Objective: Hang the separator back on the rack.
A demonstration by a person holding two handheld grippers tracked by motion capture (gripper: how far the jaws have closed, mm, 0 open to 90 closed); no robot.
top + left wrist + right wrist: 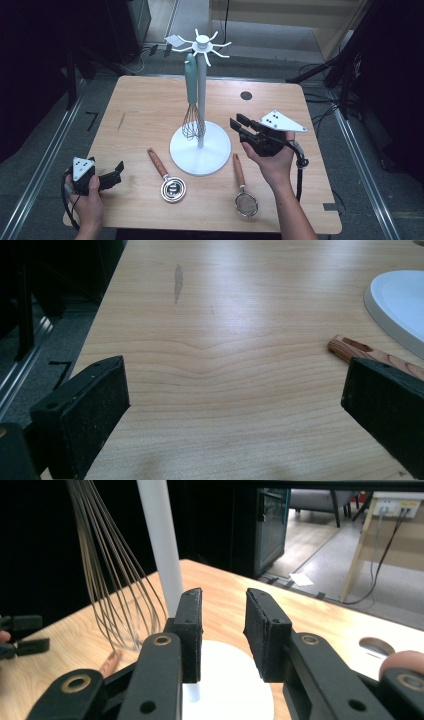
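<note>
Your right tool (239,129) hangs right of centre in the high view, jaws parted with nothing between them, aimed at the white stand (200,148) and the whisk (192,95) that hangs from it. The stand's pole (161,540) rises just beyond the jaws, the whisk's wires left of it. Your left tool (118,172) sits released at lower left on the tabletop (145,107). Along the bottom lie a wooden-handled measuring spoon (167,177) and a small strainer (244,190), either side of the stand's base.
</note>
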